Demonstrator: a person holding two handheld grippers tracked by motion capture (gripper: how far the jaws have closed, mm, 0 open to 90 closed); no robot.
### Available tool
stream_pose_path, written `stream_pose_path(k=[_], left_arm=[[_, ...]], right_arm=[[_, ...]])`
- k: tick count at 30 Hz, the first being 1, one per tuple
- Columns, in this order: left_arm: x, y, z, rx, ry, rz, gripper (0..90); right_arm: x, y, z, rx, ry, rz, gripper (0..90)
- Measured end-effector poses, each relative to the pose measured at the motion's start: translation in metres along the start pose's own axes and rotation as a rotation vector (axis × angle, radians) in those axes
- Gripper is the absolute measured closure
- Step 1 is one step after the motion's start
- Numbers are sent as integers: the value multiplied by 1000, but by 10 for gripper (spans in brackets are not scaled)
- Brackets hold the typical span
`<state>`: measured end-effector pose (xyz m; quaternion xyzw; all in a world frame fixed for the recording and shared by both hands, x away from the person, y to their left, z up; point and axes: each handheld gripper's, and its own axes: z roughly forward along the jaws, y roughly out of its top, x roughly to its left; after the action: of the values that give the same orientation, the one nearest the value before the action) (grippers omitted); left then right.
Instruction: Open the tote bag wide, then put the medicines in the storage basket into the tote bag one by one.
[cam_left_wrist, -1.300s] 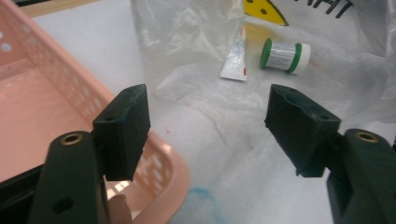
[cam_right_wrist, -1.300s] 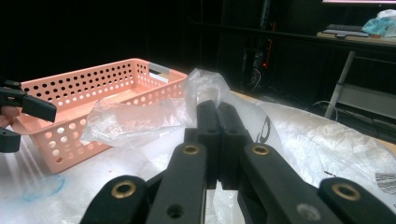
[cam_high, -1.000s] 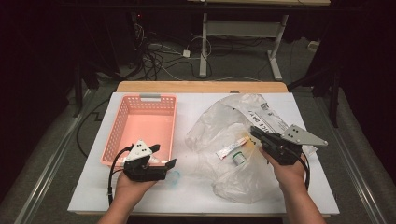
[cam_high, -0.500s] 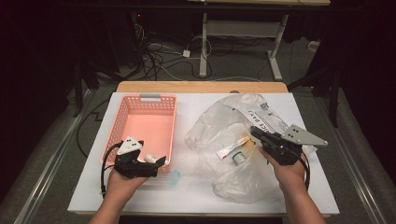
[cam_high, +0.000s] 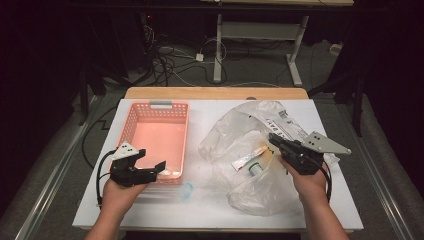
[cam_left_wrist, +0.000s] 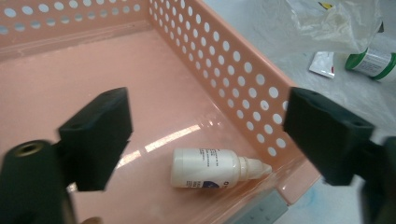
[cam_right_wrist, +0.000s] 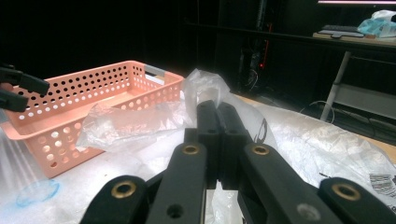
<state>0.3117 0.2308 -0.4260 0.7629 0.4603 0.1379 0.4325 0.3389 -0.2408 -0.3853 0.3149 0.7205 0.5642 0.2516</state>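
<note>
The left gripper (cam_high: 156, 167) sits over the near right corner of the pink basket (cam_high: 131, 131), having moved left and away from the table's front edge: 1 second ago it hung in front of the basket, near the blue-ringed clear cap (cam_high: 186, 190), which now lies alone on the table (cam_high: 210, 210) just past that corner. Its fingers (cam_left_wrist: 100, 135) are open with nothing between them; they have just closed a little after spreading wider. In the left gripper view, a small white dropper bottle (cam_left_wrist: 215, 169) lies on its side on the basket floor below the gap, its nozzle pointing at the perforated wall, touching neither finger. In the high view the bottle (cam_high: 170, 172) shows as a pale shape in the basket's near right corner.

To the right lies the crumpled clear plastic bag (cam_high: 250, 150), in the same place and shape as in the 2 earlier frames. Inside it are a flat white tube (cam_high: 248, 158) with a red end and, just beside it, a small green-capped bottle (cam_high: 256, 169); neither has shifted.

The right gripper (cam_high: 274, 140) is where it was 1 second ago, at the bag's right side. In the right gripper view its fingers (cam_right_wrist: 208, 135) are pressed flat together, closed, with clear film bunched around their tips; whether a fold of the bag is pinched there I cannot tell.
</note>
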Motion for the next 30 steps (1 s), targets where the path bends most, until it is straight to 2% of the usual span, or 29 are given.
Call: stream_pose_path(k=[2, 6, 8, 11, 14, 16, 20, 21, 23, 25, 27, 30], left_arm=[[2, 1, -1, 1, -22, -8, 256], [3, 5, 2, 69, -31, 12, 419], [4, 9, 5, 120, -50, 17, 531], [5, 14, 8, 181, -53, 40, 689], [8, 21, 13, 256, -57, 49, 819], [12, 23, 16, 311, -56, 42, 873], [16, 25, 24, 412, -52, 34, 879], [18, 26, 27, 444, -63, 23, 879], [19, 28, 29, 468, -72, 16, 879], [19, 31, 34, 515, -84, 21, 879], [20, 34, 40, 561, -119, 2, 879], [21, 39, 48, 621, -117, -9, 879]], right_arm=[[0, 0, -1, -2, 1, 1, 900], [-2, -5, 0, 10, 5, 11, 900], [-3, -4, 0, 10, 4, 15, 900], [-1, -2, -1, 4, 6, 3, 900], [0, -2, 1, 10, 7, 3, 900], [1, -3, 2, 14, 7, 2, 900], [3, -2, 1, 14, 13, -11, 900], [4, -3, 1, 15, 13, -8, 900], [3, -3, 0, 11, 15, -7, 900], [3, -3, 0, 10, 16, -8, 900], [3, -2, -1, 10, 17, -6, 900], [2, -1, -2, 1, 15, -7, 900]])
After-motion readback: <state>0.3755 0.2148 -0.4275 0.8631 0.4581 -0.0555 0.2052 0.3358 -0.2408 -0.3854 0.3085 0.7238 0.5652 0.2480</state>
